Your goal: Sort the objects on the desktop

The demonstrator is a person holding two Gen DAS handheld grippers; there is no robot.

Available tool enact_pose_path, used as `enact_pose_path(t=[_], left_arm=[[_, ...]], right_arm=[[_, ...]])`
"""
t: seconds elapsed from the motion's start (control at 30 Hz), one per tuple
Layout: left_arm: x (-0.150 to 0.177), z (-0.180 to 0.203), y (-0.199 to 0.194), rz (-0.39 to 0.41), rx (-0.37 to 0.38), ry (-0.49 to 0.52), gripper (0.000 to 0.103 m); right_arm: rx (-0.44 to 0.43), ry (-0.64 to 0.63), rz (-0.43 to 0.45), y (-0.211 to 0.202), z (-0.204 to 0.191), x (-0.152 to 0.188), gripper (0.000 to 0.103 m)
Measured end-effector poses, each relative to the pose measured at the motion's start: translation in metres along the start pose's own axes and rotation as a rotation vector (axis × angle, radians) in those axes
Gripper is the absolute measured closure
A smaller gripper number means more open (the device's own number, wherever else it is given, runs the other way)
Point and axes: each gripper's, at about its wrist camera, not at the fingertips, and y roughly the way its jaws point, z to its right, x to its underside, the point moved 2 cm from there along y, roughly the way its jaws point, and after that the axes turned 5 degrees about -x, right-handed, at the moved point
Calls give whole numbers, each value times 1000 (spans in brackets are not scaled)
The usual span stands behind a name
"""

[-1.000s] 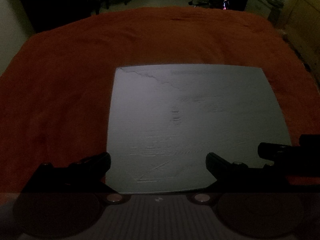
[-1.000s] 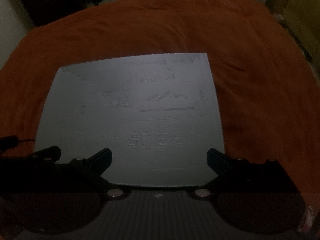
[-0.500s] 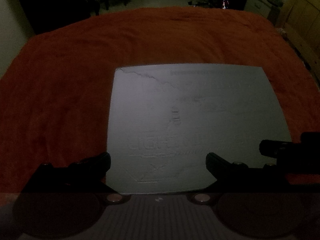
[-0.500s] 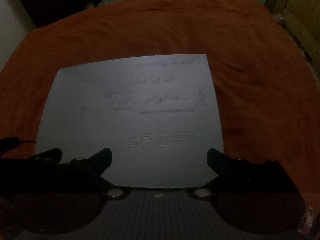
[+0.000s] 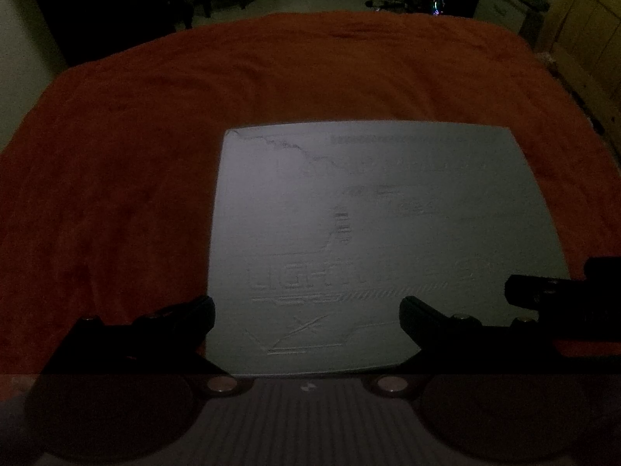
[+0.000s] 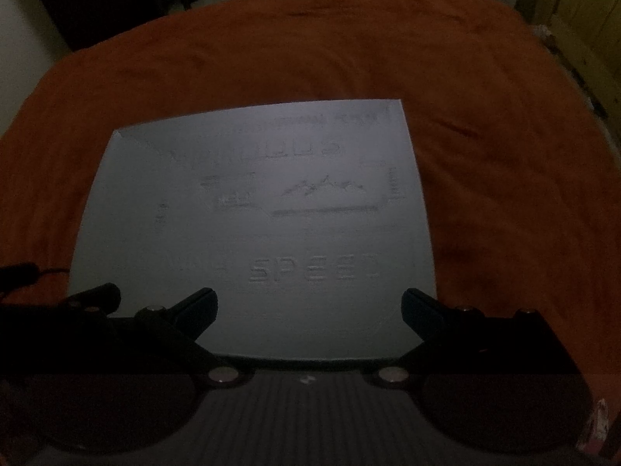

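The flat grey rectangular mat with faint embossed lettering (image 5: 372, 240) lies on the orange cloth-covered tabletop (image 5: 116, 178), directly ahead of both tools. It is judged thin, light and flexible; grip it at the near edge. The left tongs (image 5: 307, 312) and right tongs (image 6: 309, 305) stand wide open, holding nothing, poised above the mat's near edge.

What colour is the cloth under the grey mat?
Orange-red, plain with no pattern; the cloth shows best around the grey mat in the right wrist view.
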Motion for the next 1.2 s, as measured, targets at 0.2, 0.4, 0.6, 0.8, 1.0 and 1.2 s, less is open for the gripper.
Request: enact_pose_path(t=[0.2, 0.4, 0.6, 0.8, 1.0, 1.2], left_arm=[[0, 0, 0, 4, 5, 1, 0], [2, -3, 1, 4, 9, 4, 0], [1, -4, 1, -1, 5, 7, 0], [-1, -2, 0, 0, 11, 14, 0], [-1, -5, 2, -6, 5, 9, 0], [-4, -3, 0, -10, 11, 12, 0]], right_arm=[[-3, -4, -4, -3, 1, -1, 0], [-2, -1, -8, -4, 0, 0, 0], [-4, -2, -10, -5, 1, 1, 0], [-4, -2, -13, -3, 2, 0, 0], [-6, -3, -14, -3, 2, 1, 0], [-11, -4, -18, -4, -1, 2, 0]])
